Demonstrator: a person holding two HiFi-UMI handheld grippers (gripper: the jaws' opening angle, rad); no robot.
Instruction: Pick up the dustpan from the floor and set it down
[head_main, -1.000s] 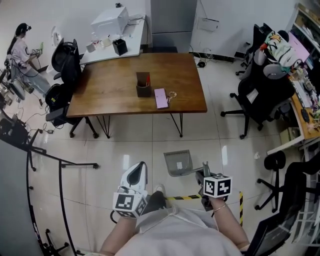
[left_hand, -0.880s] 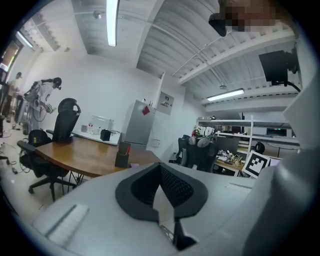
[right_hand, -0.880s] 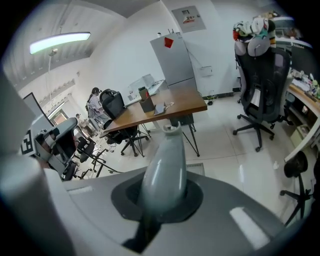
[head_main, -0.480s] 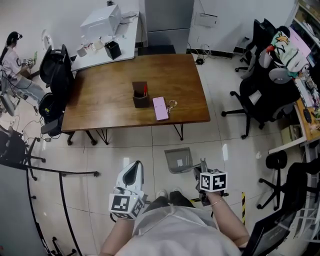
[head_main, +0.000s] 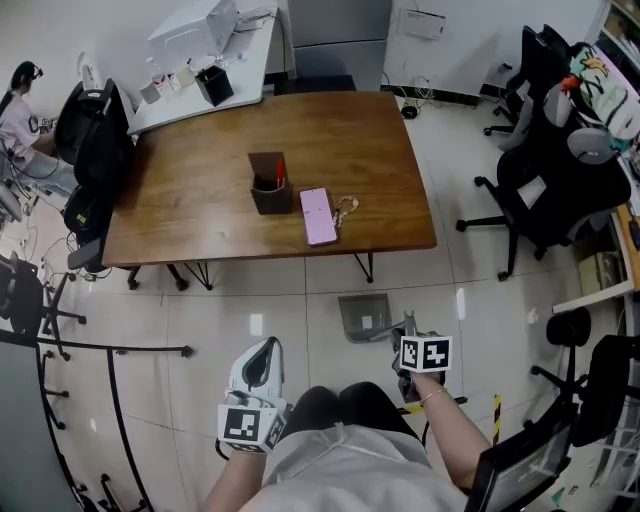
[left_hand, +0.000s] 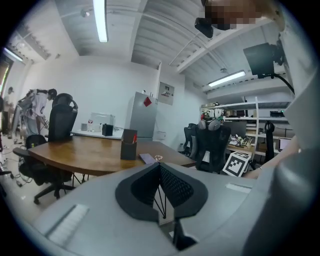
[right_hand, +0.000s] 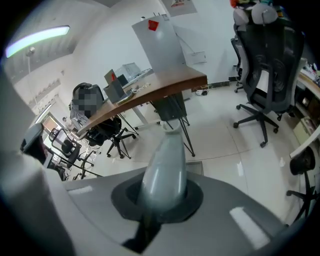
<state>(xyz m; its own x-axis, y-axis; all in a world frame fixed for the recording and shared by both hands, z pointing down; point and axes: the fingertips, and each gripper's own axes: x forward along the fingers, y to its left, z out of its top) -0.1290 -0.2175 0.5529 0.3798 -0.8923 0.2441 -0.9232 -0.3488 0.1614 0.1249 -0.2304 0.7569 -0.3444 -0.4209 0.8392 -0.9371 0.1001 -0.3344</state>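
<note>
Right gripper (right_hand: 162, 201) clenches the dustpan (head_main: 363, 318) handle; pan hangs low before the table (head_main: 200, 215); left gripper (left_hand: 160, 175) closed on nothing; holder (head_main: 266, 190) on table contains a red pen (head_main: 280, 170).

No legible text, no readable labels or numbers

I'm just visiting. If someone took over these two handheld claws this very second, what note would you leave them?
Left gripper: shut, empty.
Right gripper: shut on the dustpan by its grey handle.
Dustpan: in front of the person, just short of the wooden table; I can't tell whether it touches the floor.
Done: gripped.
Left: set it down, release.
</note>
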